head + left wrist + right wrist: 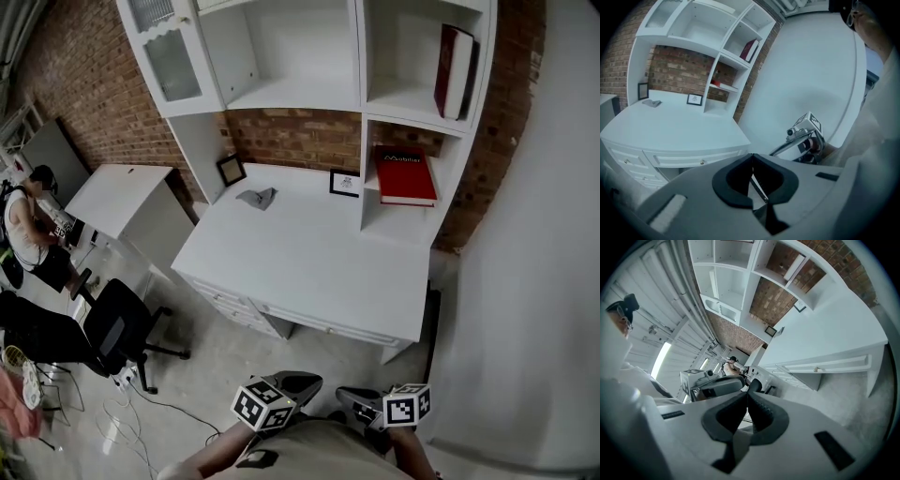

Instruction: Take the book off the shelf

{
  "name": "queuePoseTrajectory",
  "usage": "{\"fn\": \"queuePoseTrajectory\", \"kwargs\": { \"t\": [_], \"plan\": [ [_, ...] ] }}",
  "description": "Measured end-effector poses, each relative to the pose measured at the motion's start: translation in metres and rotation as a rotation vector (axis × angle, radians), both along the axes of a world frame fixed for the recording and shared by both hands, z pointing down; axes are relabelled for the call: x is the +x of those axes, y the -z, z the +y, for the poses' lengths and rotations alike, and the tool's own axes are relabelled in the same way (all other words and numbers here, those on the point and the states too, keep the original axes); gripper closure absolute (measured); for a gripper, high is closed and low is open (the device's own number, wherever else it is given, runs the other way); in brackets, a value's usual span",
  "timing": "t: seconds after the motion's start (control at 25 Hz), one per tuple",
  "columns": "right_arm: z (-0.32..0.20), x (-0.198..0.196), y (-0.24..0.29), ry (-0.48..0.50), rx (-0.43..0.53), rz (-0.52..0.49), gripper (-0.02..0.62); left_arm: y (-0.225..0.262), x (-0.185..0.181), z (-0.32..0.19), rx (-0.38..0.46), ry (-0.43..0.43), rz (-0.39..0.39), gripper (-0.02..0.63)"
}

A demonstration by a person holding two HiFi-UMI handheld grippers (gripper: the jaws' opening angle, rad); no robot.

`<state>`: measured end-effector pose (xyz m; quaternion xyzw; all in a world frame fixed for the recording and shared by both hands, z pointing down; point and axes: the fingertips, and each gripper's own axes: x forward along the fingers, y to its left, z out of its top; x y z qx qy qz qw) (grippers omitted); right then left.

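Left gripper (752, 158): clenched, pad against pad, nothing between. Right gripper (747, 393): likewise clenched and empty. Sit side by side at bottom centre of the head view, left gripper (298, 382) and right gripper (352, 399) low against the body, well apart from the furniture.

Further out, middle of frame: white desk (309, 262) with a left frame (232, 170), a right frame (344, 183) and a grey cloth (256, 197) toward its back edge. Above and to the upper right: white shelf (362, 141) against brick.

Two red books there. Flat book (405, 175) lying cover-up in the lower right compartment, near edge close to the lip. Upright book (455, 70) in the compartment above, tilted against the right wall. Also visible in the left gripper view, upper centre: upright book (751, 49), with the flat book (716, 83) below it. Cannot tell which one is meant.

Both look like stiff hardbacks: probably weighty for a two-pad pinch, covers likely smooth and a bit slippery, not fragile. Best taken across the thickness. For the flat one, at the near edge, then slid out. For the upright one, at the exposed front edge, then tipped clear. Needs opened jaws first.

Far left: a black chair (117, 323) and a person (28, 230).
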<state>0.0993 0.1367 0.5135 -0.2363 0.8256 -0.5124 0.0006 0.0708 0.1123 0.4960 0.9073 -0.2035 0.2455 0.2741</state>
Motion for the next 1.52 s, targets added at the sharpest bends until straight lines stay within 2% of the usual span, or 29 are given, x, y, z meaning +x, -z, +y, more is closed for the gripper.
{"fn": "queuePoseTrajectory", "kwargs": {
  "t": [0.4, 0.6, 0.72, 1.0, 1.28, 1.52],
  "plan": [
    [-0.032, 0.001, -0.006, 0.013, -0.02, 0.048, 0.589, 0.003, 0.0, -0.04, 0.015, 0.016, 0.044, 0.603],
    [-0.069, -0.007, -0.003, -0.034, -0.017, 0.096, 0.589, 0.007, -0.012, -0.077, 0.03, -0.004, 0.096, 0.603],
    [-0.086, -0.018, -0.001, -0.052, -0.025, 0.126, 0.589, 0.011, -0.028, -0.099, 0.026, -0.001, 0.119, 0.603],
    [-0.136, -0.058, 0.008, -0.028, -0.009, 0.214, 0.589, 0.02, -0.071, -0.161, 0.01, 0.013, 0.184, 0.603],
    [-0.17, -0.09, 0.005, -0.063, -0.031, 0.255, 0.589, 0.011, -0.109, -0.195, -0.046, 0.018, 0.252, 0.603],
    [-0.19, -0.118, 0.003, -0.066, -0.04, 0.257, 0.589, 0.006, -0.139, -0.224, -0.044, 0.028, 0.267, 0.603]
  ]
}}
